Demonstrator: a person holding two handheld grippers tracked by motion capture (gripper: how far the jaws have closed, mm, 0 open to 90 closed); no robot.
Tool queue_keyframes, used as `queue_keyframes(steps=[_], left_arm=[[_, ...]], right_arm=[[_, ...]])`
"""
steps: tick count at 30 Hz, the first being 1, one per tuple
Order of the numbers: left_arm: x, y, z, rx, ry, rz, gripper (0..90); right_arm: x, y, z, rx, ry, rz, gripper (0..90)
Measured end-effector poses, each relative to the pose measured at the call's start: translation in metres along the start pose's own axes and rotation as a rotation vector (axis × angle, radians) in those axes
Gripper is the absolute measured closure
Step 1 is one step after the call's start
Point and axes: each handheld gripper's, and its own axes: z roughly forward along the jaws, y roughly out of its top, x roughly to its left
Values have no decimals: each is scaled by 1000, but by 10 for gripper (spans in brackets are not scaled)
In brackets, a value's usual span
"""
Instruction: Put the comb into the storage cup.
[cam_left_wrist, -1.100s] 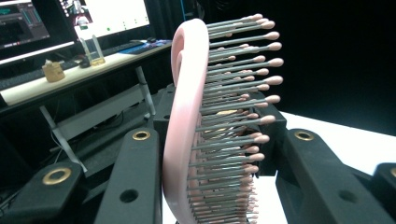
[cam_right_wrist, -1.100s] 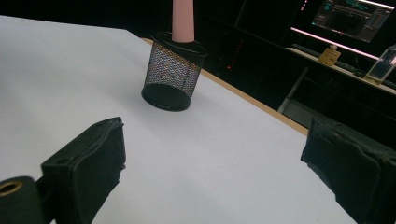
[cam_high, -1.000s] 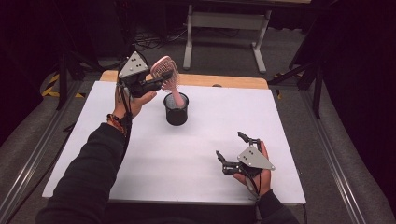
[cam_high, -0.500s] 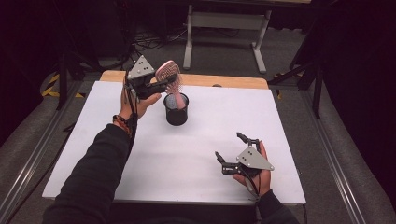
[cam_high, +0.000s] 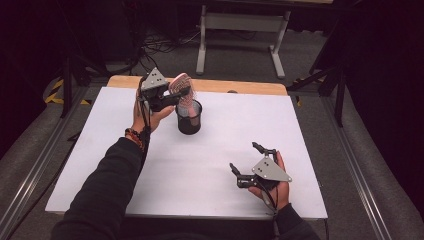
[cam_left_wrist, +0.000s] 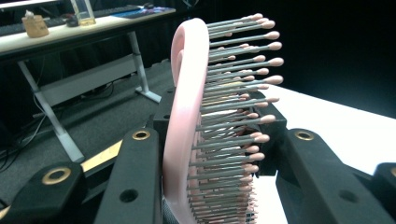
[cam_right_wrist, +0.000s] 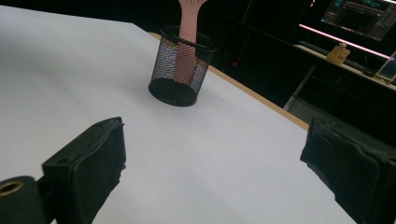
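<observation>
White tabletop (cam_high: 200, 165) below, your left gripper (cam_high: 172, 97) clamps the pink paddle hairbrush (cam_high: 181, 86) upright, handle already inside the black mesh cup (cam_high: 189, 117) directly beneath (right gripper (cam_high: 246, 162) idles wide, farther off).

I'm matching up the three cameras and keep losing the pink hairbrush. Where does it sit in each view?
High view: pink hairbrush upper left of centre, head clamped in the left gripper, handle down in the black mesh cup.
Left gripper view: brush head centre, close up between the jaws, bristles pointing right.
Right gripper view: handle top centre, standing in the cup.
Shared landmark: the white table.
</observation>
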Motion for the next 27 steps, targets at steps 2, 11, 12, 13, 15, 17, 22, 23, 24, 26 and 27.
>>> queue_keyframes(steps=[2,11,12,13,15,17,22,23,24,26,27], left_arm=[[0,-3,1,7,-1,-2,629],[-1,-12,6,23,-1,-7,629],[-1,-13,6,25,-4,-9,629],[-1,-14,7,26,-2,-7,629],[-1,-14,7,25,-2,-9,629],[-1,-17,8,24,-5,-19,629],[2,-21,8,10,-9,-34,628],[2,-21,8,11,-13,-41,628],[2,-22,8,12,-14,-40,628],[2,-22,9,11,-13,-38,627],[2,-23,9,7,-16,-47,627]], right_arm=[[0,0,0,2,1,-1,66],[0,0,1,6,5,-2,66],[0,-1,1,5,5,-2,66],[0,-1,1,5,6,-3,66],[1,0,1,6,6,-3,65],[0,-1,1,5,7,-2,66],[0,-1,1,5,6,-2,65],[0,-1,1,6,5,-3,65],[0,-1,1,4,5,0,65],[0,-1,1,5,4,1,65],[0,-1,1,5,3,1,65]])
